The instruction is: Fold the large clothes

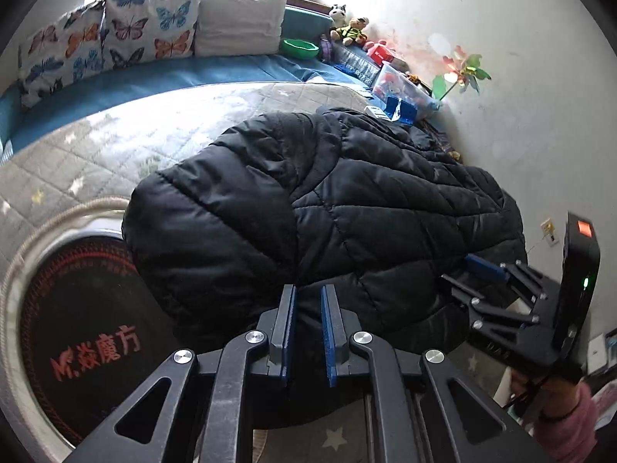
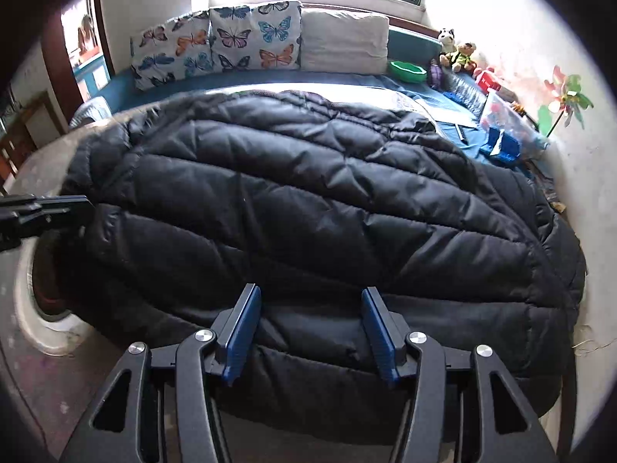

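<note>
A black quilted puffer jacket (image 1: 327, 208) lies bunched over a grey quilted bed cover (image 1: 127, 135); it fills the right wrist view (image 2: 308, 200). My left gripper (image 1: 308, 297) is nearly shut, with the jacket's near edge pinched between its blue pads. In the right wrist view it reaches the jacket's left edge (image 2: 83, 202). My right gripper (image 2: 312, 308) stands half wide, a thick puffy fold of the jacket's near edge filling the gap between its pads. The left wrist view shows it at the jacket's right side (image 1: 478, 274), held by a hand in a pink sleeve (image 1: 567, 420).
Butterfly cushions (image 2: 219, 50) and a white pillow (image 2: 343, 42) line the far side under a window. Toys, a green bowl (image 2: 408, 71), a clear plastic box (image 1: 405, 88) and blue blocks (image 2: 501, 144) crowd the far right by the wall. A round black mat (image 1: 77, 339) lies at near left.
</note>
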Demonstrator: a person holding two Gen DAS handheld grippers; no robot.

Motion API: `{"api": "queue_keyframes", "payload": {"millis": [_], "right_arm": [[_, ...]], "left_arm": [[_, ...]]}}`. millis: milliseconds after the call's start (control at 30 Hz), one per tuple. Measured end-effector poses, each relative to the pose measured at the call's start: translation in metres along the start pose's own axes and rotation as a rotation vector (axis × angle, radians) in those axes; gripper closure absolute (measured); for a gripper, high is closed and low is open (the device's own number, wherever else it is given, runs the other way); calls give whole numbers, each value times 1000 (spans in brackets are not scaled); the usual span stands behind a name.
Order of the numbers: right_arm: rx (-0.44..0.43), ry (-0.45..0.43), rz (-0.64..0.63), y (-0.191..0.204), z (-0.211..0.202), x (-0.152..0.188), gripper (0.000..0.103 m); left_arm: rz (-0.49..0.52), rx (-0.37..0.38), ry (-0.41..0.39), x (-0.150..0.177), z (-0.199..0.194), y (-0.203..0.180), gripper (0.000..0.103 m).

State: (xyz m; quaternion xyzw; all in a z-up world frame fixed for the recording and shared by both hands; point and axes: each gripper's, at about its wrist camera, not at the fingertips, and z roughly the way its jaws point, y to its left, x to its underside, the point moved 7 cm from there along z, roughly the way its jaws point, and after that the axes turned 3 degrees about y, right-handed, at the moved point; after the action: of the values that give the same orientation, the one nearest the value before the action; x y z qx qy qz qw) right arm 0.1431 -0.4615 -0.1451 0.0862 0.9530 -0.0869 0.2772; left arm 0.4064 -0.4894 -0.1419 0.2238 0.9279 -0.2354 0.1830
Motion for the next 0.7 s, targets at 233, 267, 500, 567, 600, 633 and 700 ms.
{"api": "queue_keyframes", "payload": {"millis": [233, 267, 500, 567, 600, 633, 700], "right_arm": [[7, -41, 35, -2, -17, 1, 44], [4, -44, 45, -3, -19, 2, 44], [-24, -66, 87, 7, -30, 12, 38], [-43, -69, 99, 12, -34, 17, 36], [-51, -69, 102, 14, -35, 19, 36], [-55, -67, 102, 17, -37, 21, 36], [-53, -76, 100, 21, -41, 25, 35]], "left_arm": [[39, -48, -56, 14, -28, -3, 88], [42, -50, -61, 16, -33, -3, 87], [126, -166, -160, 39, -72, -8, 37], [140, -182, -180, 47, -84, -10, 27], [141, -187, -188, 50, -90, -10, 25], [146, -192, -207, 55, -98, -11, 23], [163, -214, -224, 62, -107, -14, 22]]}}
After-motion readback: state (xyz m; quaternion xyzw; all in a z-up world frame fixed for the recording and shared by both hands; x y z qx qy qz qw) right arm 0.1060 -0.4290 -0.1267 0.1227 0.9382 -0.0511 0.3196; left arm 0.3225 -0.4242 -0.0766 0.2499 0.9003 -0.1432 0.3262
